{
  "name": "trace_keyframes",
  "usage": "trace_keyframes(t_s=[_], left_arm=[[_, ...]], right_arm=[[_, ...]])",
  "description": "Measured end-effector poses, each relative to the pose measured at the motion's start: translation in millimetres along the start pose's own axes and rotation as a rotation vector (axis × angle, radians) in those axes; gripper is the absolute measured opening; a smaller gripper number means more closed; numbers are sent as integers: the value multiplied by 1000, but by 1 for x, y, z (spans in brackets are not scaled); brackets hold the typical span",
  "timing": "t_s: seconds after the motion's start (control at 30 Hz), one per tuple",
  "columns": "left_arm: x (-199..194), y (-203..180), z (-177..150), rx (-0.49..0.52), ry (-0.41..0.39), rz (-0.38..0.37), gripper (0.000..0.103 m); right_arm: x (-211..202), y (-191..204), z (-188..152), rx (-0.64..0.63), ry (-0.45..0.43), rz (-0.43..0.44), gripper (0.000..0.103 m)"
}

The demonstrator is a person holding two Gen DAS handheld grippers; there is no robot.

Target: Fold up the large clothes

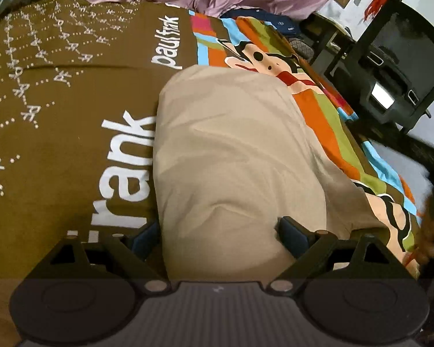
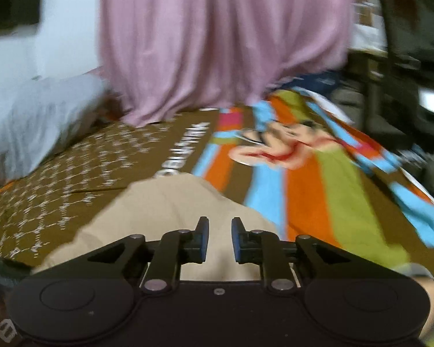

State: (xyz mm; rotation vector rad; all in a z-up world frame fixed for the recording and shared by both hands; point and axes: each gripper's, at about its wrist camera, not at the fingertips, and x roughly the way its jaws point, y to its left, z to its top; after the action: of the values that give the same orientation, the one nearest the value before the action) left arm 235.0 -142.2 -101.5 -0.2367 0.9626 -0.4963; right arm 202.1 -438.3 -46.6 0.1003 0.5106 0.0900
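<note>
A beige garment [image 1: 234,150] lies folded into a thick pad on the brown and striped bedspread [image 1: 58,133]. My left gripper [image 1: 220,235] hangs close over the garment's near end with its jaws spread wide. One fingertip [image 1: 146,238] sits by the cloth's left edge, the other [image 1: 292,232] over its right part, and neither pinches a fold. In the blurred right wrist view the same garment [image 2: 165,208] lies just beyond my right gripper [image 2: 220,238]. Its jaws stand a narrow gap apart with nothing between them.
A pink curtain [image 2: 217,43] hangs over the far side of the bed, with a grey pillow [image 2: 34,121] to its left. A dark cabinet [image 1: 390,66] stands beyond the bed's right edge. A person's hand [image 1: 428,231] shows at the right border.
</note>
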Motion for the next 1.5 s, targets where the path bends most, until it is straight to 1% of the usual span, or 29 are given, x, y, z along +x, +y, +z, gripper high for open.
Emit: trace_keyframes(t_s=[0.07,0.13,0.23,0.27,0.3,0.37,0.4,0.53,0.67,0.73,0.77,0.83,0.9,0.97,1.03,1.07,1.1,1.13,1.17,1.27,1.3,1.33,1.37,1.4,1.43,1.5], left_arm=[[1,0,0,13,2,-2,92],[0,-1,0,27,1,0,92],[2,0,1,26,3,-4,92],[3,1,2,22,4,-8,92],[4,2,2,20,5,-13,92],[5,2,3,24,4,-18,92],[6,3,3,25,3,-20,92],[9,4,2,27,0,-23,92],[10,2,2,45,9,-14,92],[10,0,2,55,18,-4,92],[9,0,3,51,24,-1,92],[6,1,7,32,37,-5,90],[1,2,11,16,44,-8,88],[-6,2,13,16,30,-10,88],[-11,3,14,1,11,-28,94],[-13,5,15,-4,2,-48,98],[-13,8,16,-7,-5,-62,99],[-13,10,18,-11,-12,-72,99],[-11,14,21,-19,-15,-86,99],[-3,30,28,-51,-2,-126,100],[0,37,31,-70,11,-132,100],[4,43,33,-87,26,-146,101],[10,50,35,-104,46,-172,103],[16,56,36,-121,66,-196,103],[22,62,38,-138,88,-219,103],[33,68,37,-160,120,-258,103]], right_arm=[[26,18,12,-50,12,71,23],[57,37,21,-106,42,133,24],[97,56,28,-147,86,177,24],[111,61,29,-156,120,188,24],[123,65,28,-175,151,184,24],[138,69,24,-220,177,171,26],[143,69,24,-223,190,170,26],[157,61,16,-181,254,179,26],[168,56,0,-118,279,168,26],[166,56,-1,-113,273,160,26],[161,56,2,-114,268,152,28],[142,55,7,-112,238,126,30],[110,48,7,-103,202,98,29],[76,39,2,-87,173,89,29],[40,30,-12,-86,159,46,30],[26,25,-19,-85,153,15,37],[12,19,-28,-78,143,-15,53],[-1,12,-36,-57,132,-42,62],[-9,5,-43,-29,129,-58,74],[-15,-26,-56,126,155,-74,76],[-14,-34,-58,180,157,-66,79],[-11,-44,-58,244,160,-39,81],[-6,-49,-58,284,170,-17,88],[1,-55,-57,322,194,-2,90],[7,-58,-56,345,213,-3,90],[21,-58,-54,359,246,-17,91]])
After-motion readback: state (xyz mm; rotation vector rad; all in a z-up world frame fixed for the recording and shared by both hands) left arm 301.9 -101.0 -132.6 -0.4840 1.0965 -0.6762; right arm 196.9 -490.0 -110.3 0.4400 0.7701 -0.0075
